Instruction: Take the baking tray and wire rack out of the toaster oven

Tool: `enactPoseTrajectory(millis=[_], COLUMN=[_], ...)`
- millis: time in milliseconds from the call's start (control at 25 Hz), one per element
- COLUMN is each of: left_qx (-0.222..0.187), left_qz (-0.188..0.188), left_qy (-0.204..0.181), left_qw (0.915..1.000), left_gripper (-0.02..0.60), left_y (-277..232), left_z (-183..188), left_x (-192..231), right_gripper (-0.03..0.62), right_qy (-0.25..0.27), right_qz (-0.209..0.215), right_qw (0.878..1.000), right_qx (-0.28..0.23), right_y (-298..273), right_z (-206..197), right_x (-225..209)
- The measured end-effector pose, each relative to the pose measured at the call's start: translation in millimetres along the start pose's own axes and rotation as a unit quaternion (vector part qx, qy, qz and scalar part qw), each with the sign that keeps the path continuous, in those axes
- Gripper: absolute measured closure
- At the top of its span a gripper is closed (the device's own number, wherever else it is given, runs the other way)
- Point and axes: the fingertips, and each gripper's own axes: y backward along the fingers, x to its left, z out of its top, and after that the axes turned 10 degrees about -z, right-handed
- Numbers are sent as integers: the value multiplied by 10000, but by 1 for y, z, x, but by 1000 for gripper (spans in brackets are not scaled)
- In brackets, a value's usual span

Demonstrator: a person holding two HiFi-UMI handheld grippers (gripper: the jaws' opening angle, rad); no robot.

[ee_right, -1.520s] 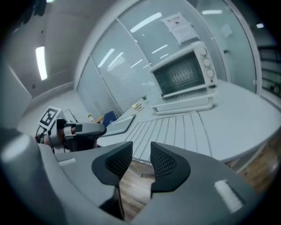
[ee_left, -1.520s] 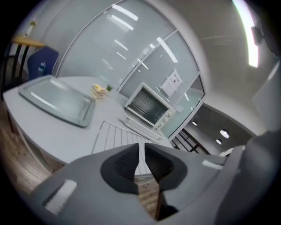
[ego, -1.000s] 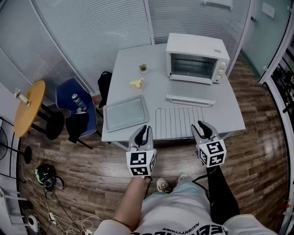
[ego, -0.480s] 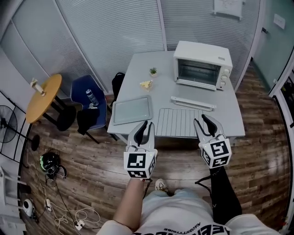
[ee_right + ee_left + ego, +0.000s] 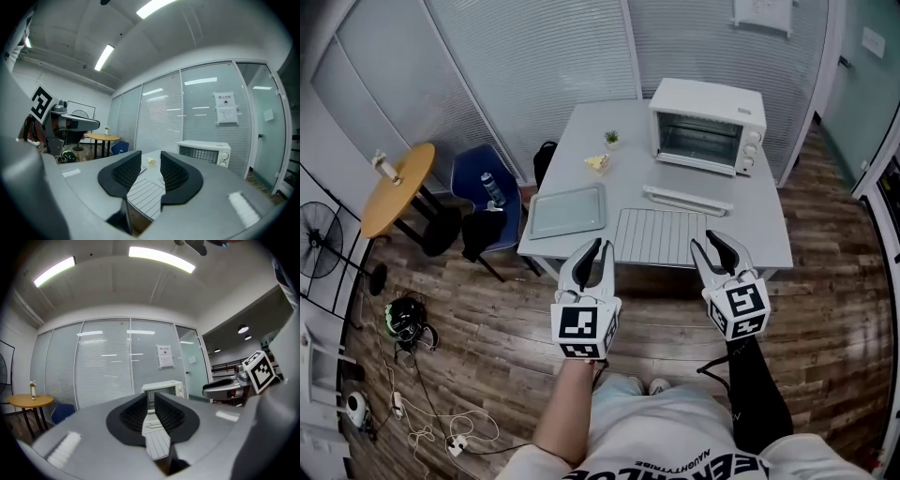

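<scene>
The left gripper (image 5: 596, 251) is held with its jaws pressed nearly together, and nothing is pinched between them; in the left gripper view (image 5: 151, 397) only a thin slit is left between the black pads. The right gripper (image 5: 709, 246) is held with its jaws spread, and nothing is gripped there either; in the right gripper view (image 5: 150, 157) a clear gap is seen between the pads. Both grippers are pointed toward the table (image 5: 750, 225) and are kept just short of its near edge, over the wooden floor (image 5: 825, 309), apart from everything on it.

The wire rack (image 5: 661, 236) is laid flat at the table's near edge, between the lines of the two grippers. The baking tray (image 5: 568, 210) is laid flat just beside it, at the table's left near corner. Both are outside the toaster oven (image 5: 705, 124), which is set at the far right of the table with its dark cavity exposed. A long white bar (image 5: 686, 200) is seen between the oven and the rack; whether it belongs to a folded-down door cannot be told.

A small potted plant (image 5: 611, 139) and a yellow item (image 5: 598, 163) are placed left of the oven. Beyond the table's left side, a blue chair (image 5: 478, 183) and a round wooden table (image 5: 398, 187) are seen.
</scene>
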Motion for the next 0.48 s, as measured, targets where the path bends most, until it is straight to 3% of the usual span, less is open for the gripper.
enactPoseTrajectory(millis=[160, 240, 480], left_qx=[-56, -89, -160], left_qz=[183, 207, 206], left_qy=[-59, -113, -102], left_qw=[9998, 9997, 9996], left_gripper=[522, 525, 525], left_y=[1, 1, 3], left_z=[4, 5, 10], left_x=[-4, -7, -11], right_gripper=[485, 594, 594], right_qy=[92, 62, 172], right_qz=[34, 124, 63], right_qw=[9999, 9998, 9995], right_qx=[-60, -120, -273], right_y=[10, 15, 22], right_z=[4, 7, 15], right_x=[-2, -1, -5])
